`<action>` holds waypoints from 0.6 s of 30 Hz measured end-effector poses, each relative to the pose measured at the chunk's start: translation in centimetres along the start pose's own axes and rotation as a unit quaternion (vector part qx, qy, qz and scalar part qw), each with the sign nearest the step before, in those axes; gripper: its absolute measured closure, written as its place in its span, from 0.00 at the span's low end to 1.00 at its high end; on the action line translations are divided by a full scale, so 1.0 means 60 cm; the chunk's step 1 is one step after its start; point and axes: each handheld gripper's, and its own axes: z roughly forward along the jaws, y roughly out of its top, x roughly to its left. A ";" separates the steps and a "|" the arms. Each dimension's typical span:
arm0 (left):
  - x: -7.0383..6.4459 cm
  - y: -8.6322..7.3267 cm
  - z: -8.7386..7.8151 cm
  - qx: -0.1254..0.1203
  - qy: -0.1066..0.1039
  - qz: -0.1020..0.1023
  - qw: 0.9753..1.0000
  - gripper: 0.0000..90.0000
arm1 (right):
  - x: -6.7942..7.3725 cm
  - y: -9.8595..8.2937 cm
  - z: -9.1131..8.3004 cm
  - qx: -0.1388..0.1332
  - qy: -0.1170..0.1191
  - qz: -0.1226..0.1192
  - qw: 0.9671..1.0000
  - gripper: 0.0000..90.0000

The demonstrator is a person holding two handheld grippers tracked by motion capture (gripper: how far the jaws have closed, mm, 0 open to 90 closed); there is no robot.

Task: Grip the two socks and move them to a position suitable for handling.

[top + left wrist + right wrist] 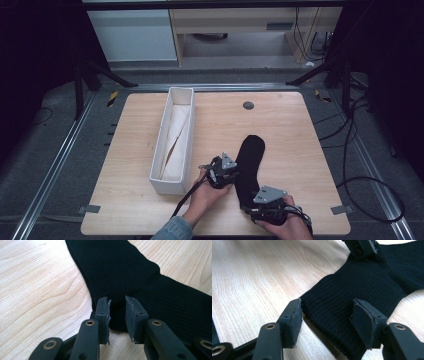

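**Two grippers at a black sock, a white box beyond**

The right gripper (pixel 325 315), nearest the table's front edge, stands with its jaws spread wide. They straddle the ribbed cuff end of the flat black knitted sock (pixel 359 287), one pad (pixel 293 315) at the cuff's corner and the other lying over the fabric. Nothing is clamped between them; whether the pads press on the cloth cannot be told.

A little farther on, the left gripper (pixel 117 315) has its jaws drawn to a narrow gap. They sit over the edge of the sock (pixel 120 272) at its heel bend, with a fold of the black fabric lying in the gap. The pads are not closed on it.

The sock runs from the right gripper's jaws, past the left gripper, and away across the pale wooden table (pixel 280 120), its toe end pointing farthest from both.

Beyond the left gripper and to its left stands a long, narrow white rectangular box (pixel 172 145), open on top. Inside it lies pale cream folded cloth (pixel 176 132).
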 end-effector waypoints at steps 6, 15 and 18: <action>0.000 0.000 0.000 0.000 0.000 0.000 1.000 0.81 | -0.008 -0.003 -0.002 -0.004 -0.004 0.003 1.000 0.61; 0.000 0.000 0.000 0.001 -0.001 0.000 1.000 0.81 | -0.014 0.001 -0.003 0.003 -0.021 -0.004 1.000 0.80; 0.001 0.000 0.000 0.001 -0.001 0.000 1.000 0.81 | -0.015 0.001 -0.003 0.003 -0.022 -0.004 1.000 0.81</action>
